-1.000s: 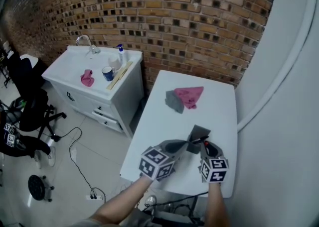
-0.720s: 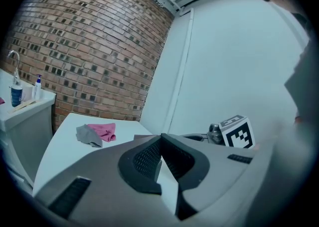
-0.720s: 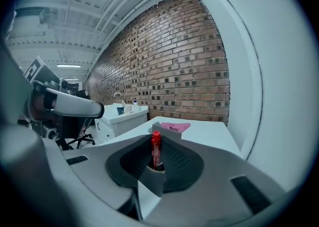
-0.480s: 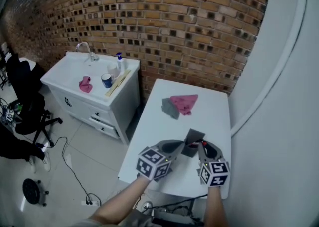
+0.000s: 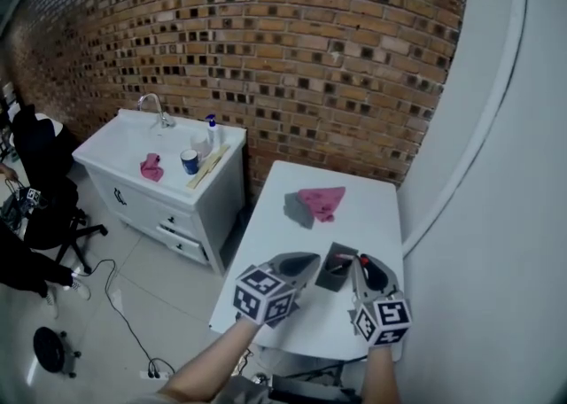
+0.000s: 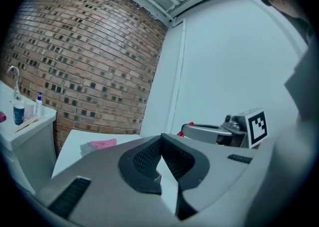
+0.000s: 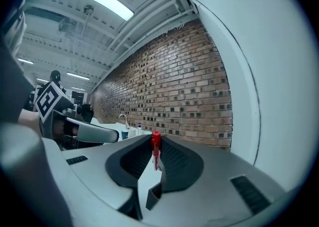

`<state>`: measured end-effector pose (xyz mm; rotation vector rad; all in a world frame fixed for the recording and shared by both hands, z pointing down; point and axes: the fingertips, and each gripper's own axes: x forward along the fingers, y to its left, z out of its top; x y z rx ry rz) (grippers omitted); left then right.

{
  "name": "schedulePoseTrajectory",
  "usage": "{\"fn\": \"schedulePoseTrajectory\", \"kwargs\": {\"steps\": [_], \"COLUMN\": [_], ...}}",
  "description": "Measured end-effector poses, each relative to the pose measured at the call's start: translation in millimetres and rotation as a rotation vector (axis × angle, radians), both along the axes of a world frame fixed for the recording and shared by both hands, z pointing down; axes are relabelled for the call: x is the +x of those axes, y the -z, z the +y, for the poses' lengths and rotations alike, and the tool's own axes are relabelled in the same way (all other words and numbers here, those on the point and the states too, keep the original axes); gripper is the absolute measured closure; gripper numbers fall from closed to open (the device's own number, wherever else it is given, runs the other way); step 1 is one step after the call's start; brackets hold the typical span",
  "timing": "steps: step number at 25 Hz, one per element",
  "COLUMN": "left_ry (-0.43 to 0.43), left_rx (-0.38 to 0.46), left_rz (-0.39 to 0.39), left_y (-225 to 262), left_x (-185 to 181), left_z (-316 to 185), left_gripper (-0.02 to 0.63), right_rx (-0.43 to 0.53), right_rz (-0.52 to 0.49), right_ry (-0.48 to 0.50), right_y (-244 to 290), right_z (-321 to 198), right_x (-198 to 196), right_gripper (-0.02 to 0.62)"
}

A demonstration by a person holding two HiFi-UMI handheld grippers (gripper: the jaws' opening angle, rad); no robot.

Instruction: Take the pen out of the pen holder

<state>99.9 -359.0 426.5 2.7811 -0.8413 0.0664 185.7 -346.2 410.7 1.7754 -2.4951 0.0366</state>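
A dark grey pen holder stands on the white table, near its front edge. My right gripper hangs just right of the holder and above it, shut on a red pen. The pen stands upright between the right gripper's tips, cap upward. My left gripper hovers at the holder's left side. In the left gripper view its jaws meet at the tips with nothing between them. The holder is hidden in both gripper views.
A pink and grey cloth lies at the table's far end. Left of the table is a white sink cabinet with a blue cup. A brick wall is behind, a white curved wall to the right, and a chair and cables on the floor.
Both grippers have risen, the right one more, carrying the red pen upward. The pen holder has stayed on the table, and the left gripper's tip has lifted from its side.
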Motion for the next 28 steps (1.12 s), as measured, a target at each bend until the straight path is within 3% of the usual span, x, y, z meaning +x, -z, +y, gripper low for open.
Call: {"fn": "schedulePoseTrajectory", "kwargs": {"steps": [8,28], "left_ry": [0.004,-0.006], "left_rx": [0.03,0.049], "left_rz": [0.013,0.021], "left_y": [12.6,26.4], "left_x": [-9.7,-14.7], "left_z": [6.4,20.4], "left_gripper": [0.606,0.606], "right_rx": [0.06,0.063], "right_rz": [-0.015,-0.026], "right_ry": [0.012,0.006], "right_y": [19.7,26.5], "right_z": [15.9,26.5], "right_x": [-6.5,-13.8], "right_gripper": [0.535,0.538]}}
